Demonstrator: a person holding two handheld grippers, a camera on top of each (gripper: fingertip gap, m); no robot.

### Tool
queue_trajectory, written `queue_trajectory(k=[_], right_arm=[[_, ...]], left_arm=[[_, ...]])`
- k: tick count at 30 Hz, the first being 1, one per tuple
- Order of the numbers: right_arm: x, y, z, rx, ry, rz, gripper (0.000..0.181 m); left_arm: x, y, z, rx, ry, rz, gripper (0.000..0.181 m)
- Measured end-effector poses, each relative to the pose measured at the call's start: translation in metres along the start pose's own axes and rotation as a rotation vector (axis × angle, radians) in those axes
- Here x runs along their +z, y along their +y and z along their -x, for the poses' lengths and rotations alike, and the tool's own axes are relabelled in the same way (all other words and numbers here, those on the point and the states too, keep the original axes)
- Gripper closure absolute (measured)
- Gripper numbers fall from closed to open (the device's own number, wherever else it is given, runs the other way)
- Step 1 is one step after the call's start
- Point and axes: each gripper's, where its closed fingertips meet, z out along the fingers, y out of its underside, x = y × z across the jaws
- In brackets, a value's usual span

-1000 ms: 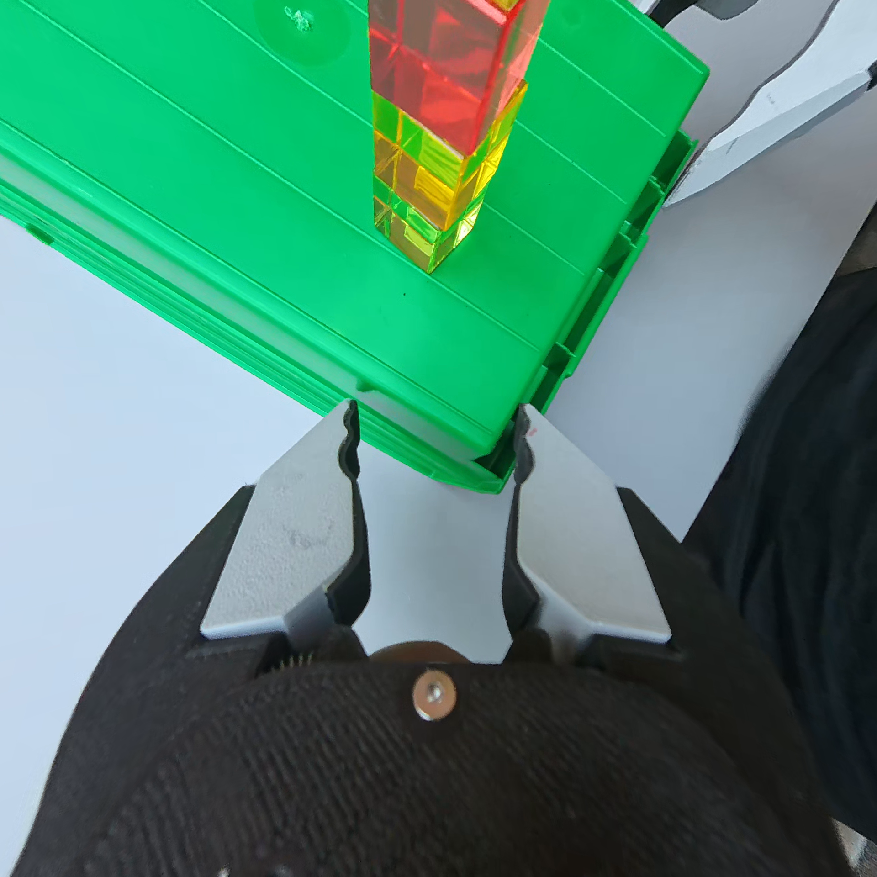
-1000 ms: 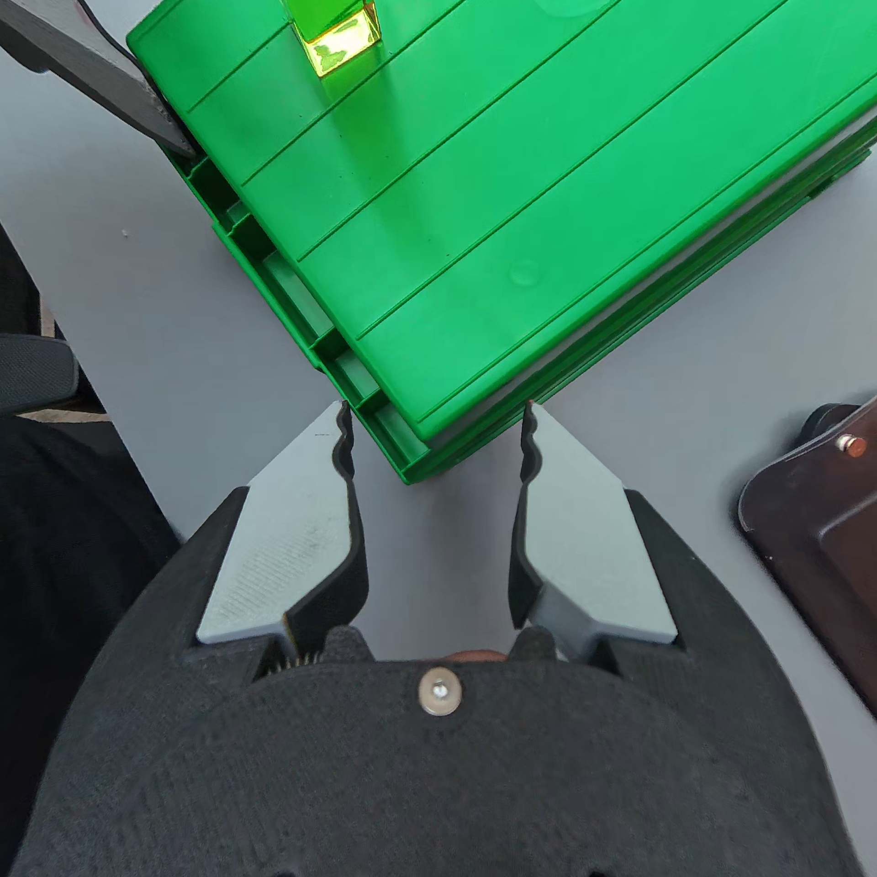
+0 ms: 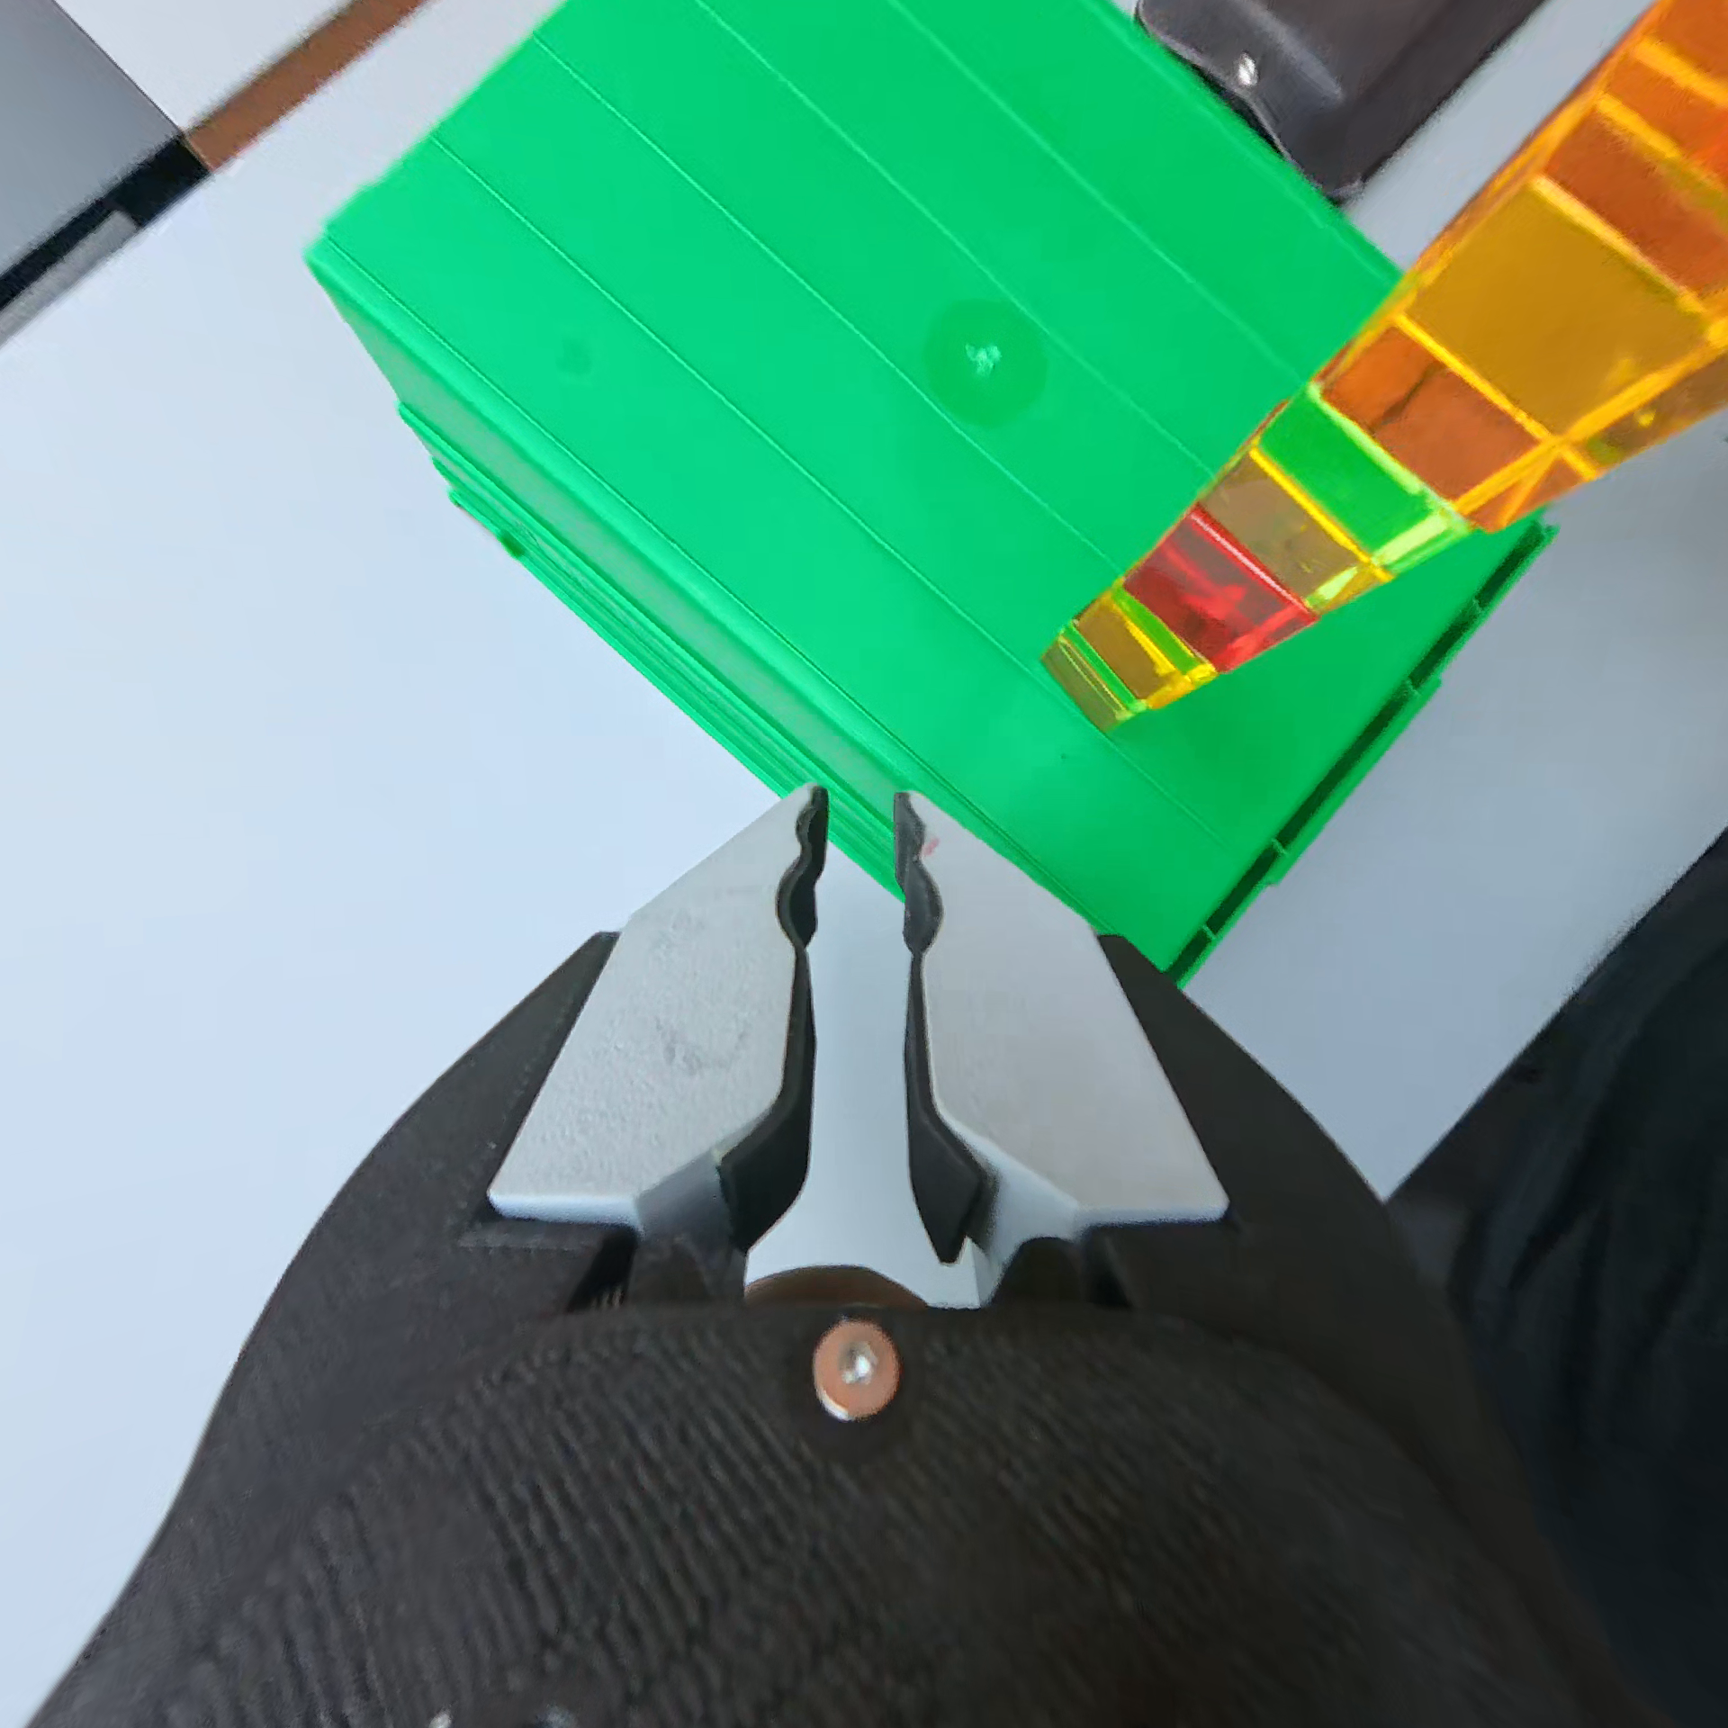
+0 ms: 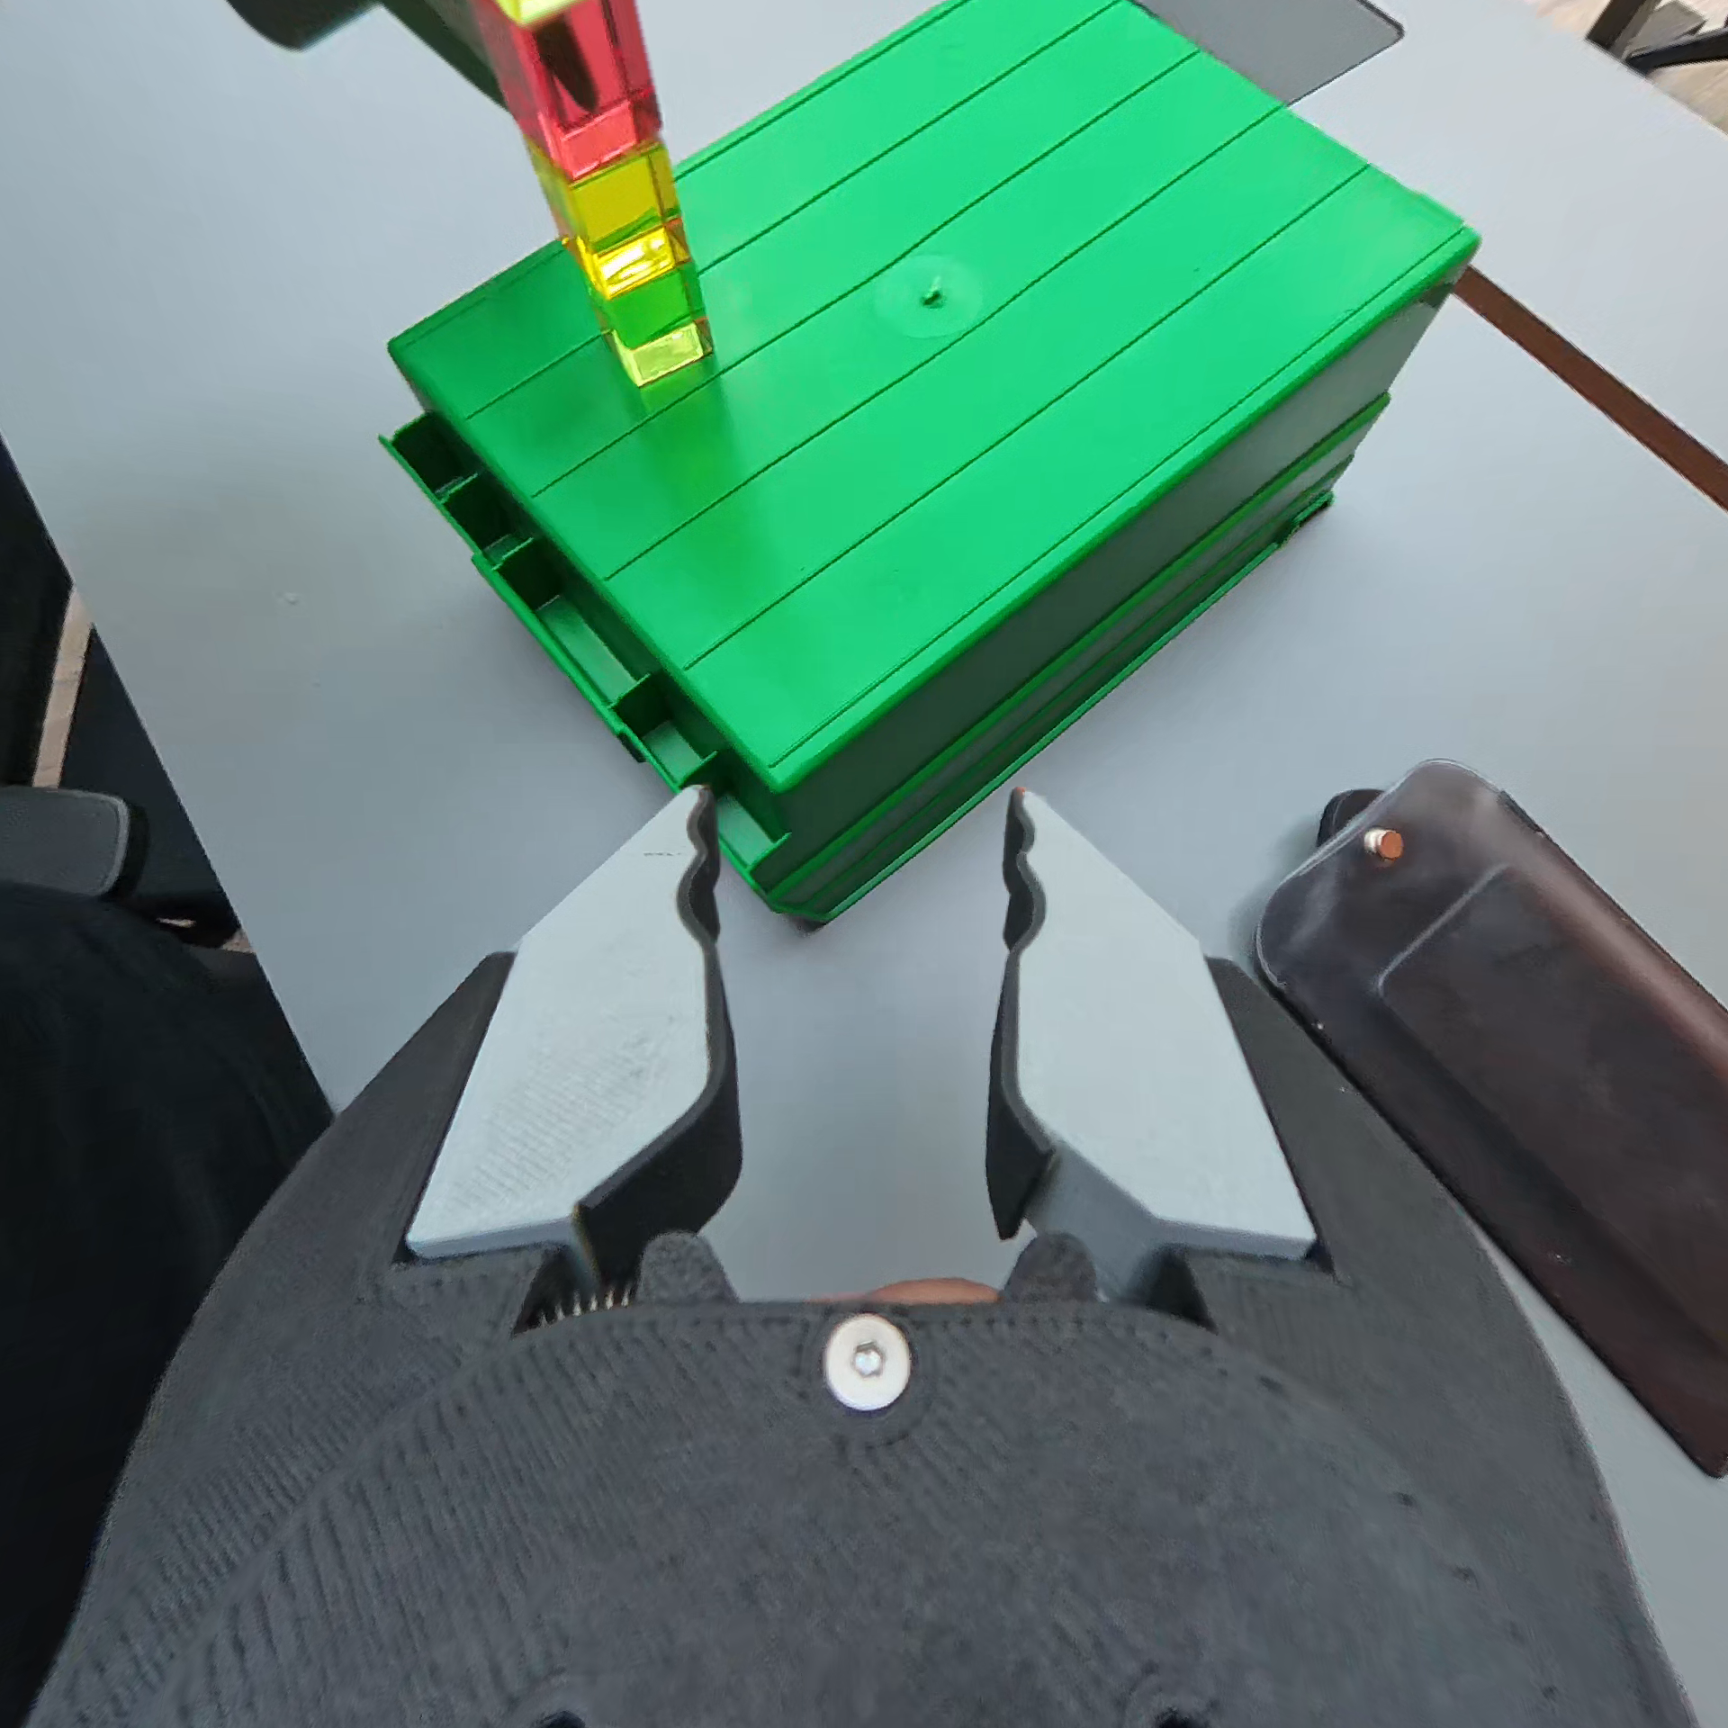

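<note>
While a tower of translucent cubes (image 4: 625,201) stands on the green box (image 4: 982,524), the left gripper (image 3: 860,828), nearly closed and empty, and the right gripper (image 4: 858,804), spread empty, hover just beside the box's edge above the worktop (image 4: 280,468).

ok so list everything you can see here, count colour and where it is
green box: one, bright green, upside down on the table, ribbed base upward
stack of cubes: one tower, clear yellow, green, red and orange, standing on the box near one corner; its top runs out of frame
dark case: one, dark brown, flat on the table to the right of the box
table: one, pale grey
chair armrest: one, grey, at the left edge beside the table
left gripper: one, grey fingers, jaws nearly closed and empty, tips at the box's edge
right gripper: one, grey fingers, jaws open and empty, tips by the box's near corner
</note>
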Motion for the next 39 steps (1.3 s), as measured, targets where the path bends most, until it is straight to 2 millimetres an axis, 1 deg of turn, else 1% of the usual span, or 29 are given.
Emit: queue_trajectory(k=[1,3,4,6,8,9,11,15,16,19,23,26,36,39], right_arm=[[0.001,0.003,0.004,-0.017,-0.002,0.012,0.122],[0.002,0.007,0.008,-0.049,0.008,0.026,0.122],[0.003,0.01,0.011,-0.049,0.004,0.031,0.122],[0.005,0.017,0.017,-0.025,-0.025,0.045,0.122],[0.006,0.023,0.022,-0.017,-0.04,0.06,0.122],[0.008,0.027,0.023,-0.018,-0.04,0.07,0.122],[0.01,0.032,0.025,-0.011,-0.051,0.087,0.121],[0.01,0.034,0.025,0.003,-0.057,0.094,0.121],[0.01,0.034,0.024,0.002,-0.055,0.096,0.121],[0.01,0.033,0.023,-0.005,-0.052,0.104,0.12],[0.009,0.029,0.02,-0.008,-0.043,0.099,0.121],[0.007,0.028,0.019,-0.005,-0.038,0.096,0.121],[0.004,0.028,0.01,0.005,-0.017,0.095,0.121],[0.002,0.029,0.007,0.015,-0.009,0.09,0.121]], left_arm=[[0.001,0.002,-0.004,0.011,0.008,0.006,0.169],[0.0,0.006,-0.011,0.027,0.025,-0.013,0.166],[0.0,0.009,-0.015,0.024,0.039,-0.018,0.159],[0.002,0.018,-0.023,-0.01,0.076,0.009,0.145],[0.004,0.031,-0.034,-0.063,0.133,0.072,0.122],[0.005,0.036,-0.041,-0.076,0.158,0.087,0.12],[0.008,0.042,-0.048,-0.069,0.167,0.078,0.121],[0.011,0.043,-0.057,-0.076,0.183,0.045,0.124],[0.013,0.044,-0.056,-0.066,0.169,0.047,0.125],[0.018,0.047,-0.055,-0.026,0.142,0.061,0.121],[0.02,0.047,-0.053,0.002,0.134,0.055,0.118],[0.021,0.046,-0.05,-0.009,0.14,0.055,0.114],[0.028,0.034,-0.034,-0.003,0.136,0.067,0.11],[0.026,0.032,-0.034,0.044,0.136,0.073,0.112]])
